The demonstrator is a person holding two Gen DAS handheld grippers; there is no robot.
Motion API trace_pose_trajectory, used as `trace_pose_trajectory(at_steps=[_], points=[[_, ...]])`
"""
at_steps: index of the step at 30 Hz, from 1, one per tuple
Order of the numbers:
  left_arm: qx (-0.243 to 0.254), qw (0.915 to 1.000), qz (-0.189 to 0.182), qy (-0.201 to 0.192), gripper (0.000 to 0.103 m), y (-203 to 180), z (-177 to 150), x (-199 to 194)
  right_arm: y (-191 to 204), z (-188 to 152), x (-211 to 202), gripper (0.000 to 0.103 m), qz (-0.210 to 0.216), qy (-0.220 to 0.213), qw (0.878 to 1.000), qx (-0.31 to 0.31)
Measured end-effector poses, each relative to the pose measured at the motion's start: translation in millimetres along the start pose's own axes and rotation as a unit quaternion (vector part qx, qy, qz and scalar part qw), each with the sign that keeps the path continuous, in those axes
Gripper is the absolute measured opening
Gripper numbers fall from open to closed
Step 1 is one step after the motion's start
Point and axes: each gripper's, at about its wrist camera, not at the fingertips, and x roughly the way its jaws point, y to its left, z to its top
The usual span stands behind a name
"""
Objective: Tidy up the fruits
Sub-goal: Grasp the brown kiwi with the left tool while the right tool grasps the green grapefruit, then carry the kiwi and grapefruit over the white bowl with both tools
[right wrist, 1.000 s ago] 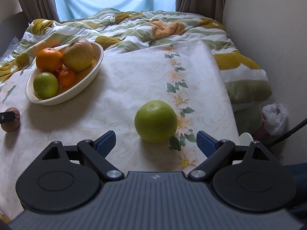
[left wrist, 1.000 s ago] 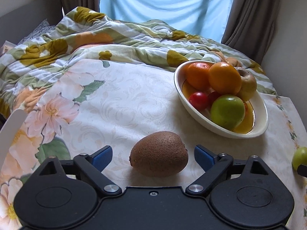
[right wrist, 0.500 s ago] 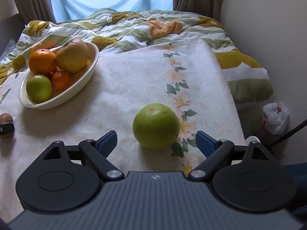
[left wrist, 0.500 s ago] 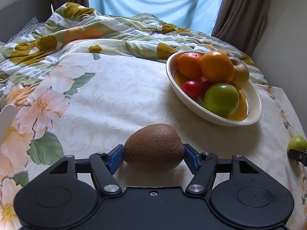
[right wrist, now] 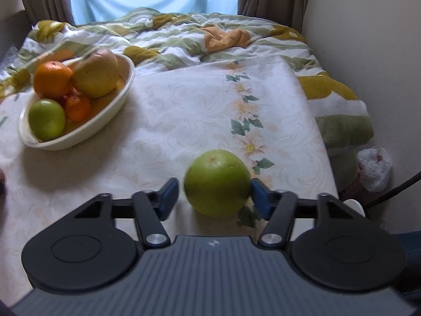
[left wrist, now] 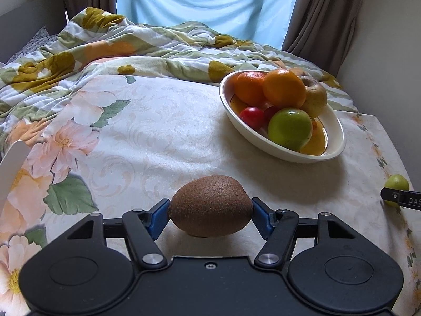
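Only the left wrist view showed the kiwi (left wrist: pixel 210 206) properly: the left gripper (left wrist: pixel 210 212) was clamped on it, both blue pads (left wrist: pixel 158 217) pressed to its ends, near edge of the flowered tablecloth (left wrist: pixel 158 131). Same view caught the green apple (left wrist: pixel 396 187) tiny at far right w/ a bit of the other tool's black finger in front of it. Right wrist view gave that apple (right wrist: pixel 217 183) big & close, plus things the left didn't show: a white plastic bag (right wrist: pixel 375 167) on the floor at right, a dark cable beside it, the wall.

Right gripper (right wrist: pixel 214 197) straddled the apple, right pad (right wrist: pixel 259 197) touching it, left pad just off w/ a sliver of gap – not fully closed on it; apple sat on the cloth.

Count: 1 kiwi, 1 loose green apple, 1 white oval bowl (left wrist: pixel 339 142) set mid-table, far from both tools. In the bowl, left view: 2 oranges, 1 green apple, 1 yellowish apple, 2 small red fruits. Right view's bowl (right wrist: pixel 79 137) was blurred, fewer fruits visible.

Both tools were held low & roughly level, pointing toward the far rumpled quilt (left wrist: pixel 158 44) & curtained window, kiwi slightly clear of the cloth, cannot tell for sure
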Motion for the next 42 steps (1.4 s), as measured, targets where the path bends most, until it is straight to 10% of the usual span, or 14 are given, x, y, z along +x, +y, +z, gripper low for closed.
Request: trace_pose_trajectory(at_steps=[25, 42], points=[[0.020, 0.9944, -0.076, -0.070, 0.070, -25, 64, -89, 38, 57, -109, 0.069, 0.039, -0.054, 0.998, -0.001], [0.052, 0.9932, -0.081, -0.065, 0.070, -8, 113, -29, 73, 93, -101, 0.069, 0.044, -0.074, 0.996, 0.011]])
